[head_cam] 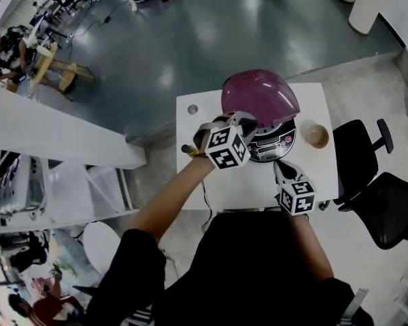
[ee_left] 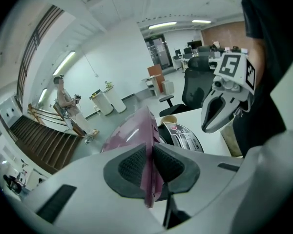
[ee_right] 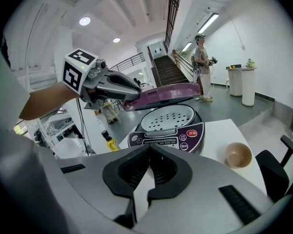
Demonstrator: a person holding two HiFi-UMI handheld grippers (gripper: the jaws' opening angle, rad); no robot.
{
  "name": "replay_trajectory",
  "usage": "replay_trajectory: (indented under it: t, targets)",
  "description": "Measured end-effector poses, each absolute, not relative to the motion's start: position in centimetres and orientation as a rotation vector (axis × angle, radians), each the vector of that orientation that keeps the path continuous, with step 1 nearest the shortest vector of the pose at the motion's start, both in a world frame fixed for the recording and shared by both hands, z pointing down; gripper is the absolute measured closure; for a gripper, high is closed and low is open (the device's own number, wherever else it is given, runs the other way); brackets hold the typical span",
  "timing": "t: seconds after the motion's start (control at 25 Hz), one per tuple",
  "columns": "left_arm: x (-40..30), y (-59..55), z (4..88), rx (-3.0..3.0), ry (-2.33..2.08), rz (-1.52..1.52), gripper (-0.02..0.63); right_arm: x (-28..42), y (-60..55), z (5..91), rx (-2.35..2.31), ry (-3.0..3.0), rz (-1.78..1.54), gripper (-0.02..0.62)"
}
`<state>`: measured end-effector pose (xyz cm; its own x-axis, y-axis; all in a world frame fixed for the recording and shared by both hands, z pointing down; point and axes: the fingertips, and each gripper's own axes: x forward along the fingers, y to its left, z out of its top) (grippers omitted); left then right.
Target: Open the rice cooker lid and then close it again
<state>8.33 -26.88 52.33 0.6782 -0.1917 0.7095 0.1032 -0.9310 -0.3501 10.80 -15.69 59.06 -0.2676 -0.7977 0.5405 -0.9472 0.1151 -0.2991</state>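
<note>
Left claw (ee_left: 150,156) pinches the purple lid (ee_left: 129,130) by its edge, half raised over the rice cooker (ee_right: 168,128). Right claw (ee_right: 147,155), closed and empty, hangs just before the cooker.

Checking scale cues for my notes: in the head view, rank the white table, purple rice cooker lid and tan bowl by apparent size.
1. white rectangular table.
2. glossy purple rice cooker lid, raised toward the camera, which may enlarge it.
3. small round tan bowl, clearly smallest.
</note>
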Motion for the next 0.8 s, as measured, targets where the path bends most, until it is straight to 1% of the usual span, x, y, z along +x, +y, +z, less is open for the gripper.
replay_trajectory:
  t: [0.8]
  targets:
    - [8.3, -25.0, 56.4, -2.607, -0.035, -1.210, 0.555, 10.8, -16.2, 60.0, 1.693, -2.134, 0.915, 0.595]
